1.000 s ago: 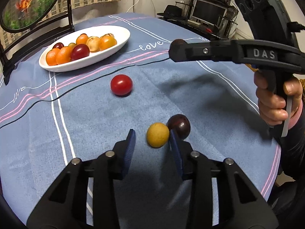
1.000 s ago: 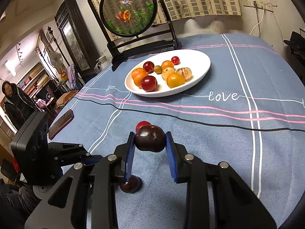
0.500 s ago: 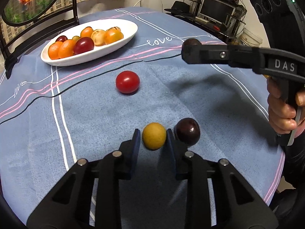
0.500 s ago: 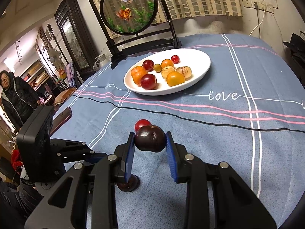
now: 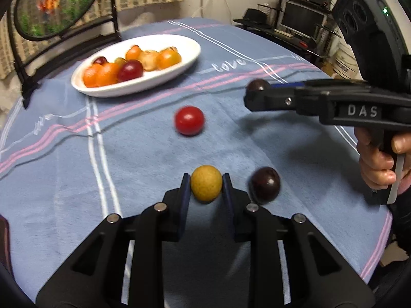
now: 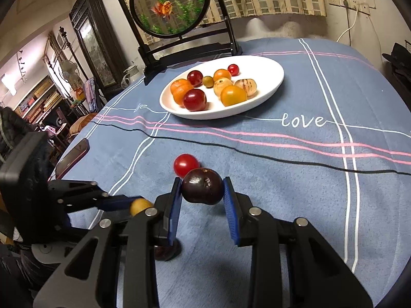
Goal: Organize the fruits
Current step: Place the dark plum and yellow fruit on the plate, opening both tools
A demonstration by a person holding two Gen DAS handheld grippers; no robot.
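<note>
Room: a lived-in room with checked curtains on the back wall and a round goldfish screen (image 6: 169,2) on a black stand at the counter's far edge
Counter: the counter (image 5: 64,169) wears a blue cloth with white and pink stripes and the word "love"
Phone: a phone (image 6: 73,157) lies flat near the left edge in the right wrist view
Plate: a white oval plate (image 5: 190,51) sits far left of centre, holding orange, red, yellow and pale fruits
Red fruit: a red fruit (image 5: 189,120) rests alone on the cloth, between the plate and the tongs
Left tongs: the left tongs (image 5: 206,188) are pinching a yellow fruit (image 5: 206,186) between both pads, low over the cloth
Loose plum: a dark plum (image 5: 265,184) lies on the cloth just right of the yellow fruit, apart from it
Right tongs: the right tongs (image 6: 203,195) are clamped on a second dark plum (image 6: 203,186), held clear above the counter, right of the red fruit
Hand: a hand (image 5: 380,159) grips the right handle at the far right
</note>
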